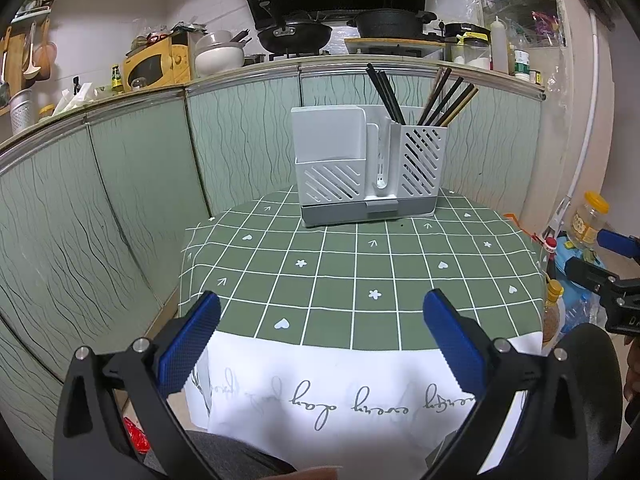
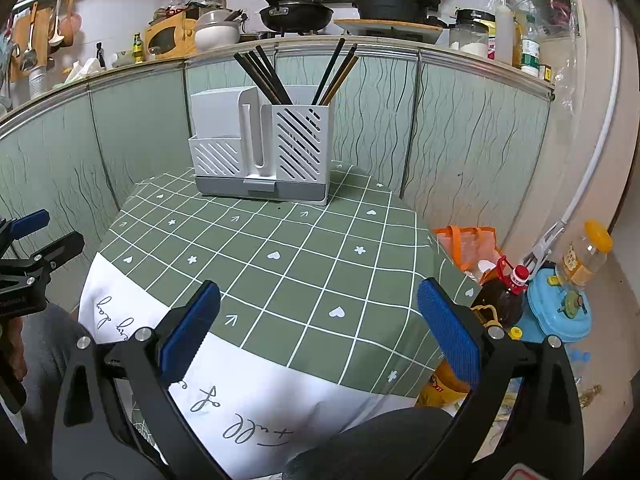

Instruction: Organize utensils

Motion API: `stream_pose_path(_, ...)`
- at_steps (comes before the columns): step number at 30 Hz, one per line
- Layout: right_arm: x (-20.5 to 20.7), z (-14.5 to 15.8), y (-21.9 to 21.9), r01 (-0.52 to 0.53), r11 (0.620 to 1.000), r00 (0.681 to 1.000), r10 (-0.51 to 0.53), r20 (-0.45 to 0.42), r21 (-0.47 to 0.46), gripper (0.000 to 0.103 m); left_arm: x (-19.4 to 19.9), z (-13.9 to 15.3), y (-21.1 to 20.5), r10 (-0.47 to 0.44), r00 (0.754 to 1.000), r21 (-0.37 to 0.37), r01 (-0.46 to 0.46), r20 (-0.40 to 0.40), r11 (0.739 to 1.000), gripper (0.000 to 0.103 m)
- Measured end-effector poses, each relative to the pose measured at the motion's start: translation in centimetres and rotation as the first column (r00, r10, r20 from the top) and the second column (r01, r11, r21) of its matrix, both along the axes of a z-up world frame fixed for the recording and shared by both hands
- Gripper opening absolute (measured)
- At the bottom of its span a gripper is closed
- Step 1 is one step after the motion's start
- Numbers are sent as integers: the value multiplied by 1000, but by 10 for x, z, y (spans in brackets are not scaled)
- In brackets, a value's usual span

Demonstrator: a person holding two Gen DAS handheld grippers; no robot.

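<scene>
White plastic holder (image 1: 368, 168) stood at twelve o'clock on the tablecloth (image 1: 360, 272), chopsticks (image 1: 420, 98) upright inside. Left gripper (image 1: 322, 320) and right gripper (image 2: 320, 312) hung spread, empty; approach should stay level.

1. A green checked tablecloth (image 1: 360, 264) with a white lettered border covers the worktop.
2. Behind, a black frying pan (image 1: 296, 34) and a black lidded pot (image 1: 386, 22) sit on the stove.
3. A yellow microwave (image 1: 154, 65) stands left of them.
4. An orange-capped jar (image 2: 586, 254) stands on the floor.
</scene>
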State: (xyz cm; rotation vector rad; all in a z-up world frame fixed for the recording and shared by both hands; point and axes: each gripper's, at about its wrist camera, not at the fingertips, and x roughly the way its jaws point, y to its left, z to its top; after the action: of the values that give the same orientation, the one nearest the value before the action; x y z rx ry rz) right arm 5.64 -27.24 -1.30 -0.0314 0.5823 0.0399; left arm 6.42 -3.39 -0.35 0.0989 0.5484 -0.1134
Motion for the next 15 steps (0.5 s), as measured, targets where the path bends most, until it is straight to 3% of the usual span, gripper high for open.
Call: stream_pose_path(15,-1,0,0,3,1000,1000,-3,0,5,95,1,-2,3,1,1000,-12,-1,-11,1000,99)
